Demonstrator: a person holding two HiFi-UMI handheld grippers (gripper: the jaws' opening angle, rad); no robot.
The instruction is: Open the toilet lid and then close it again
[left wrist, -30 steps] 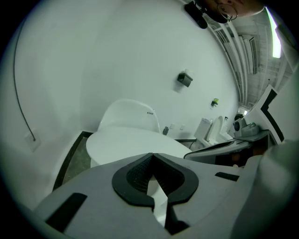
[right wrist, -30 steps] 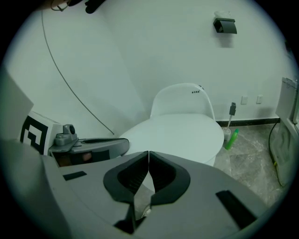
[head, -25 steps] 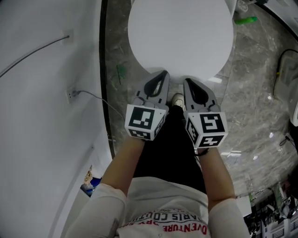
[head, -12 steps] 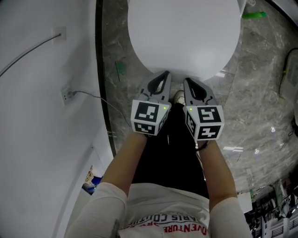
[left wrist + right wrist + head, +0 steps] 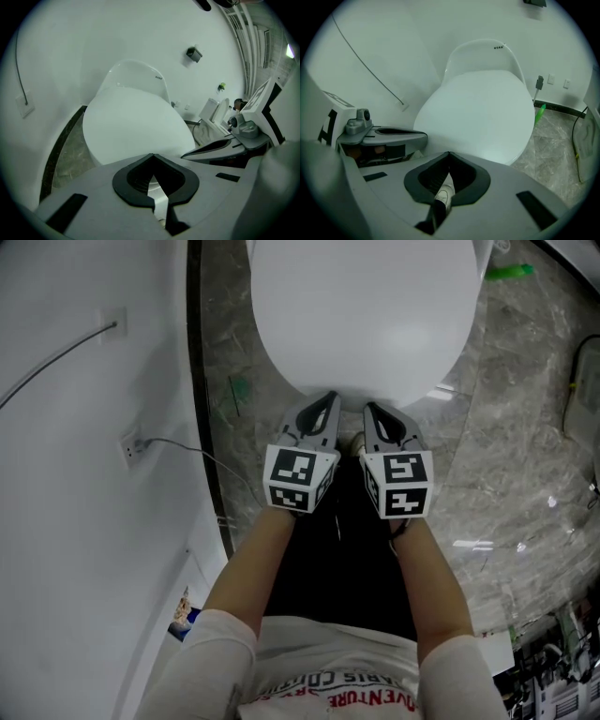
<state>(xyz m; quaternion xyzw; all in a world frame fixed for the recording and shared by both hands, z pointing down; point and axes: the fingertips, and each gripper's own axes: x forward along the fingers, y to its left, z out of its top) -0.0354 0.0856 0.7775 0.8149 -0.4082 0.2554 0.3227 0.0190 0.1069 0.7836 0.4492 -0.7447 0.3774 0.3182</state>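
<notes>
The white toilet lid (image 5: 366,306) lies down flat on the bowl, and it shows in the left gripper view (image 5: 136,122) and the right gripper view (image 5: 483,112) as well. My left gripper (image 5: 330,396) and right gripper (image 5: 369,408) hang side by side just in front of the lid's front edge, a little above the floor. Both are shut with nothing between the jaws. From its own camera the left gripper (image 5: 152,156) points at the lid's front rim, and so does the right gripper (image 5: 449,154). Neither touches the lid.
A white wall with an outlet and cable (image 5: 131,442) runs along the left, edged by a dark baseboard (image 5: 202,427). Grey marble floor (image 5: 525,427) surrounds the toilet. A green object (image 5: 511,271) lies at the back right. The person's shoe (image 5: 357,440) shows between the grippers.
Both grippers have drawn closer together and edged toward the lid's front rim. The lid has stayed down.
</notes>
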